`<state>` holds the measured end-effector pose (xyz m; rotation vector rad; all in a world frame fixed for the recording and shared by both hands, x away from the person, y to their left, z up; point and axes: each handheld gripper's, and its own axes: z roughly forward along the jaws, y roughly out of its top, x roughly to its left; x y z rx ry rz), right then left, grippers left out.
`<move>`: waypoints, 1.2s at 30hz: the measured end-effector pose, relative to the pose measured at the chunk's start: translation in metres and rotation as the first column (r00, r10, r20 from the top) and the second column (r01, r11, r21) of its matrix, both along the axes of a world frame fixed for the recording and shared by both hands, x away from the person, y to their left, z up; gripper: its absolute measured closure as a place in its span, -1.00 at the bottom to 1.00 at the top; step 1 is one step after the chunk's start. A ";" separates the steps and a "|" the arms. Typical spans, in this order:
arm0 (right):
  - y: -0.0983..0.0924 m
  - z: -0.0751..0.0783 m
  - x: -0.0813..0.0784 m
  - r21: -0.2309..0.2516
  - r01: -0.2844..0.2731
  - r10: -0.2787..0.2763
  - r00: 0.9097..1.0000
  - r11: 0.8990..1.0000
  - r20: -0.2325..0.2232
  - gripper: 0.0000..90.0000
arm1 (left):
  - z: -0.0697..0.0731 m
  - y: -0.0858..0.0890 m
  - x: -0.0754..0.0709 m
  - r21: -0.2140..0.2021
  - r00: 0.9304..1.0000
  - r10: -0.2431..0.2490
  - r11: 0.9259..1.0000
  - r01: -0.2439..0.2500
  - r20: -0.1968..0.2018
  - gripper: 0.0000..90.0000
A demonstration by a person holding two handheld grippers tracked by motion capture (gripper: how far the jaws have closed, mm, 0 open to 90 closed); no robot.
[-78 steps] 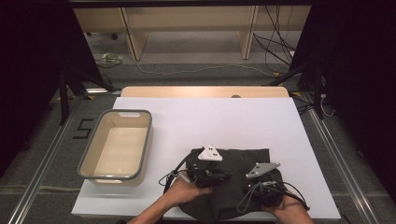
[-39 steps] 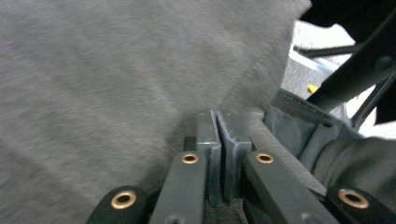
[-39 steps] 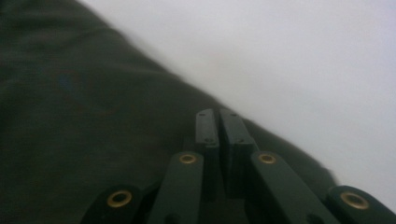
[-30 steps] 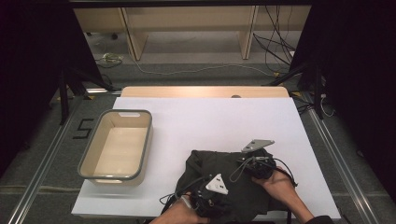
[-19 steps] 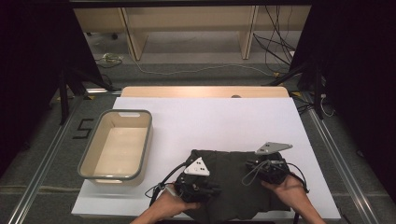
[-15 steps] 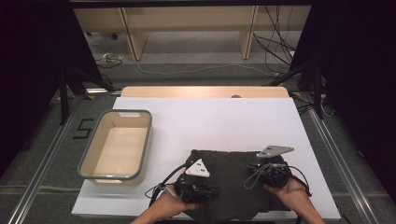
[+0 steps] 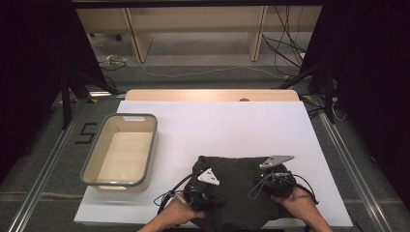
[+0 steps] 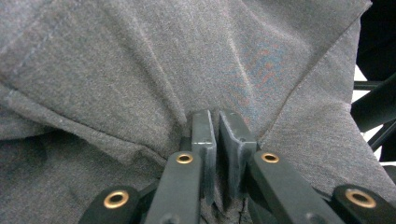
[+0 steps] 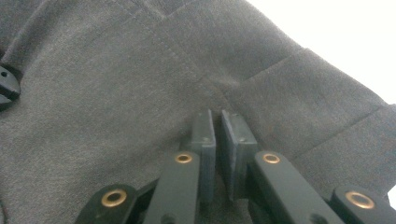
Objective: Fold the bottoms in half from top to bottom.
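A dark grey garment (image 7: pixel 237 186) lies spread on the white table (image 7: pixel 217 125) near its front edge. My left gripper (image 7: pixel 212 200) rests on the garment's left part, held by a hand from below. Its jaws have just been closing, and in the left gripper view they stand nearly together (image 8: pixel 215 114), with cloth (image 8: pixel 140 70) puckered into a fold at their tips. My right gripper (image 7: pixel 266 186) sits on the garment's right part. Its jaws (image 9: pixel 215 114) are also nearly together, pinching cloth (image 9: pixel 116 84) beside a seam.
A beige bin with a grey rim (image 7: pixel 154 145) stands empty on the table's left side. The wooden table edge (image 7: pixel 208 94) runs along the back. Cables trail from both grippers across the garment. Dark curtains flank the table.
The left gripper has shifted left and away from the person over the garment. The right gripper has moved right and slightly nearer. The garment lies a little wider than before.
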<state>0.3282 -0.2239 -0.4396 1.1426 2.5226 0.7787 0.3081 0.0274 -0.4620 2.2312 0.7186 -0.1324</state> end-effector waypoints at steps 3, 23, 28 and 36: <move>-0.001 0.002 0.000 0.001 0.005 -0.005 1.000 1.000 0.007 0.82 | 0.003 0.001 0.000 -0.001 1.000 -0.014 1.000 0.014 0.011 0.84; -0.007 0.015 -0.001 0.046 0.026 -0.030 0.997 0.999 0.072 0.68 | 0.038 0.021 0.019 -0.079 0.990 0.103 0.992 -0.096 0.095 0.49; -0.011 0.019 0.000 0.066 0.043 -0.048 0.996 0.997 0.082 0.63 | 0.041 0.033 0.028 -0.092 0.980 0.161 0.984 -0.151 0.115 0.44; -0.016 0.021 0.002 0.080 0.062 -0.070 0.993 0.995 0.093 0.51 | 0.042 0.051 0.040 -0.100 0.960 0.255 0.965 -0.244 0.119 0.28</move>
